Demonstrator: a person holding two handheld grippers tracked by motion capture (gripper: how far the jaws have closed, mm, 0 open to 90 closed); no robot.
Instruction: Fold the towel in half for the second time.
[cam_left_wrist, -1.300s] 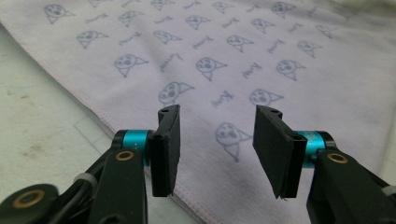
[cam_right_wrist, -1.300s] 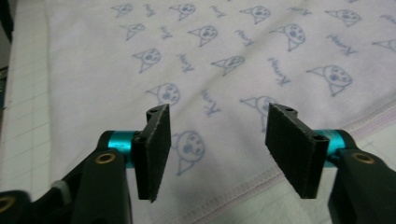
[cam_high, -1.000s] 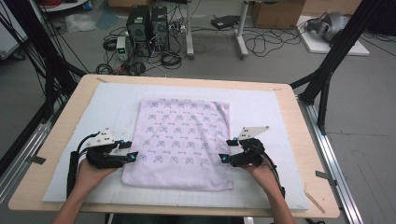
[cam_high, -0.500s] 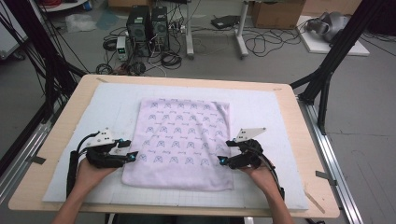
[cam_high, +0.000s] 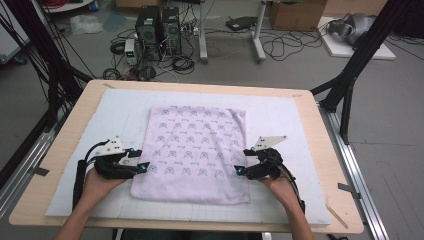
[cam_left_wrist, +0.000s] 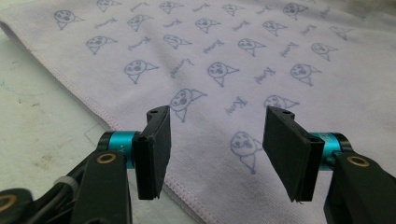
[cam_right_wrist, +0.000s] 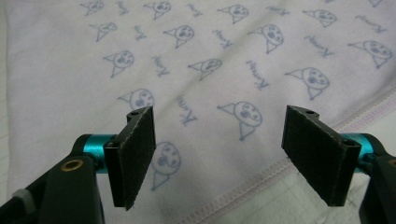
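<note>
Both tongs stand open and hold nothing; their jaws have just been opening, with only flat cloth under the gap. The left tongs (cam_high: 141, 166) sit over the left hem of the towel (cam_high: 197, 150), the right tongs (cam_high: 240, 170) over its right hem. The towel is pale lilac with small blue printed faces and script, and it lies flat in the middle of the white mat (cam_high: 280, 117) on the surface (cam_high: 327, 165). Both hands lie low, pointing inward. Bare mat runs round every towel edge.
</note>
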